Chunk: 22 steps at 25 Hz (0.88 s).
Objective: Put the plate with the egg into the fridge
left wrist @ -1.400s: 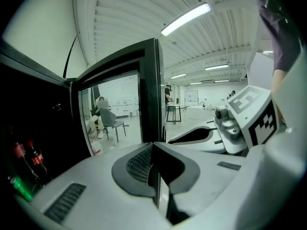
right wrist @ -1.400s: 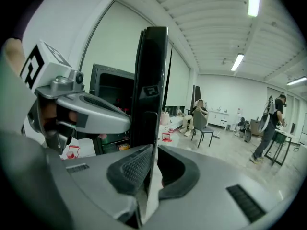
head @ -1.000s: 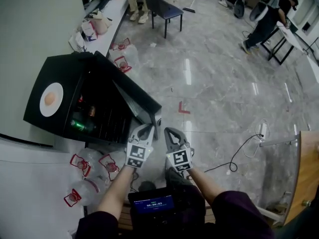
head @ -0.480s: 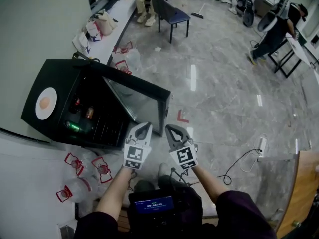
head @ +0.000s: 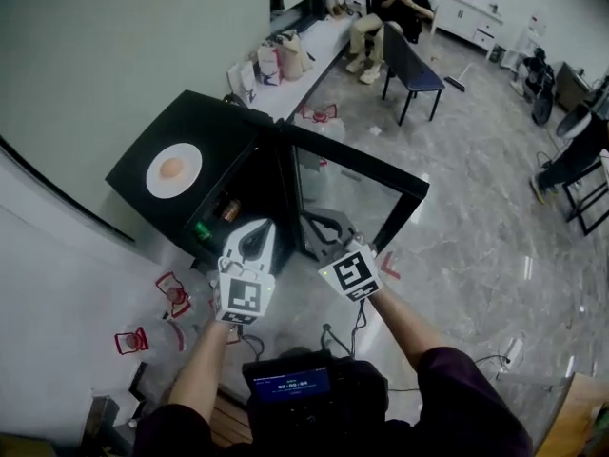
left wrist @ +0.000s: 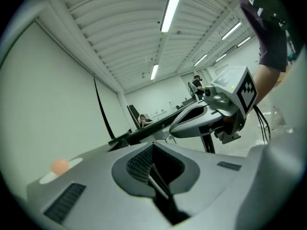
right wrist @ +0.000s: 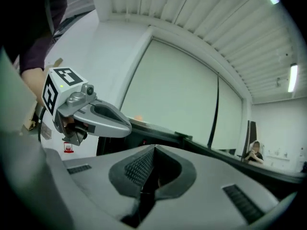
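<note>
Raised, left tongs [head: 257,231] and right tongs [head: 317,221] stay closed, empty, before boxy black fridge [head: 228,129].

The right tongs [right wrist: 153,150] are pressed together, nothing between them. The left tongs [right wrist: 122,123] hang at upper left before the black fridge [right wrist: 192,140]; a person [right wrist: 254,153] sits at far right.

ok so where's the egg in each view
Head view: egg upper left, on the plate atop the black fridge.
Left gripper view: egg lower left, near the edge.
Right gripper view: faint orange speck left of centre, probably it.
Shared landmark: the seated person in the background.
</note>
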Available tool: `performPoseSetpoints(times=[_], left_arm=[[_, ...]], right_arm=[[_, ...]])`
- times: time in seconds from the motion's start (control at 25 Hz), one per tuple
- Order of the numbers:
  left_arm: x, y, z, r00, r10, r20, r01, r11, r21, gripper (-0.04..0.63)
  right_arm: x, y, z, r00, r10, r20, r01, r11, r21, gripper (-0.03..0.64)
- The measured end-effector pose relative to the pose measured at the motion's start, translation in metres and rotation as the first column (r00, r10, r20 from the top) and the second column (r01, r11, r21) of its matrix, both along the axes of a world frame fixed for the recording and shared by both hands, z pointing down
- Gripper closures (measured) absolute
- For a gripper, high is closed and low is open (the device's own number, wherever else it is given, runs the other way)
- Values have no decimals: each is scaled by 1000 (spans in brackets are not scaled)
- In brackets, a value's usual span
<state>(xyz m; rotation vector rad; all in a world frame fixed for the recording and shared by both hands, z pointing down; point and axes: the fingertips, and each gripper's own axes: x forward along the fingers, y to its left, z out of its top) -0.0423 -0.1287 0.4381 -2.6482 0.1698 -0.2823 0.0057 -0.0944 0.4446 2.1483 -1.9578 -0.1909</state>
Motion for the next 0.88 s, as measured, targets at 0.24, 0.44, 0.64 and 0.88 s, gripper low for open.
performPoseSetpoints(times=[0.24,0.44,0.64,0.88], left_arm=[[-49,-74,-82,983,-182,-5,182,979,98,586],[-69,-124,-108,956,-293,13,286,943,169,586],[-74,-170,-105,887,-455,81,408,854,322,586],[-58,-187,-91,789,-579,205,385,727,569,586]], right_arm=[[-33,-95,-97,980,-172,-104,177,983,44,611],[-46,-161,-128,946,-293,-136,299,954,26,611],[-46,-242,-135,863,-484,-142,481,875,-57,611],[-46,-348,-113,684,-705,-188,642,704,-303,611]])
